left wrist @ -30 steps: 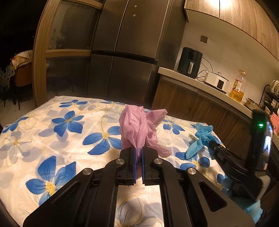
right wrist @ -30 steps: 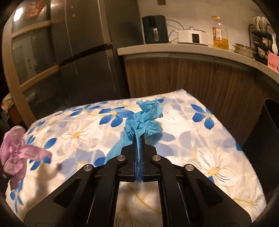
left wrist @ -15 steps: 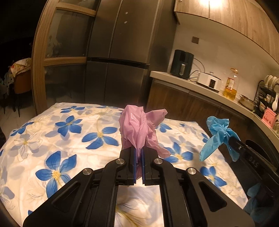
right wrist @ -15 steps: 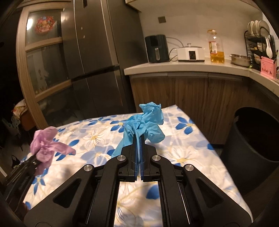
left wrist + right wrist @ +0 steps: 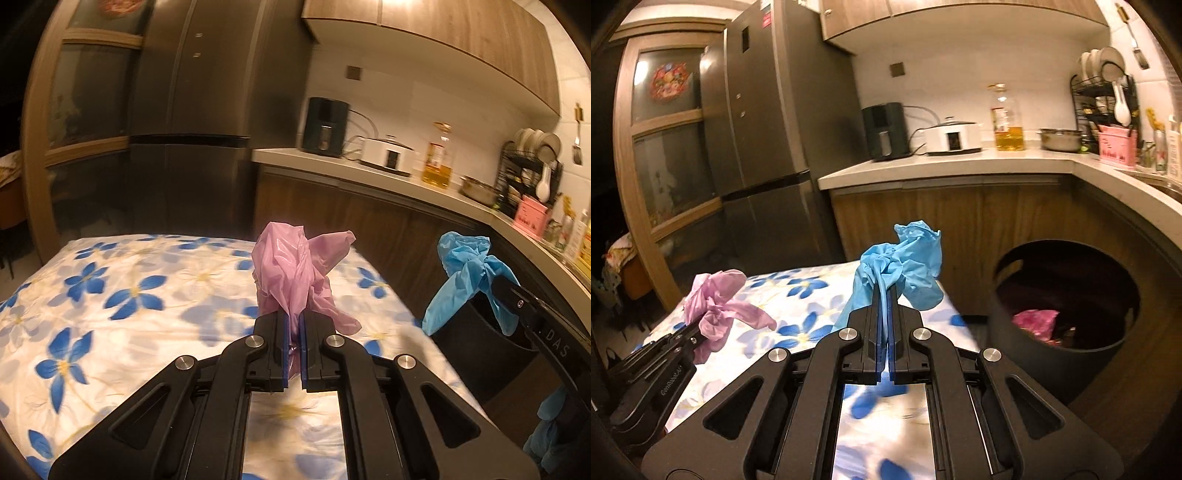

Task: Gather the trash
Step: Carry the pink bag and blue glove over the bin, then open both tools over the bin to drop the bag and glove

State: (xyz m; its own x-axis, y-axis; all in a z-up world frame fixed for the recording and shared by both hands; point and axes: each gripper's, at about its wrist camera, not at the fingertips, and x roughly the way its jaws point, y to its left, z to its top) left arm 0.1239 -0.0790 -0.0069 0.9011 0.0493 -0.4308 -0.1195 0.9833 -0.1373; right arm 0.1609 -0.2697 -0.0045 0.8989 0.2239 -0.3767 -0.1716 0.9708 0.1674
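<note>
Kitchen cabinets, a tall dark fridge and a lit counter stand behind a table spread with a blue-flowered cloth (image 5: 129,317).

From the left wrist view, our left gripper (image 5: 293,325) is clamped on one crumpled pink glove (image 5: 295,269), held up clear of the cloth. To the right and slightly farther off, our right gripper (image 5: 506,295) carries one blue glove (image 5: 465,273), which hangs in front of the dark trash bin (image 5: 491,354) standing past the table's right edge. We count two gloves in the air, one per gripper, and no other loose trash on the part of the cloth we can see.

From the right wrist view, the right gripper (image 5: 884,302) has its jaws pressed together on the blue glove (image 5: 905,266). The one round black bin (image 5: 1067,350) stands open on the right, below the counter, with one pink crumpled item (image 5: 1034,321) already lying inside. The left gripper (image 5: 696,334) shows at the left with the pink glove (image 5: 716,306).

We judge the step in hand to be the carry to the bin. Next we need each glove brought over the bin's opening, the right one first since it is nearer, then the jaws parted so it drops inside the rim.
</note>
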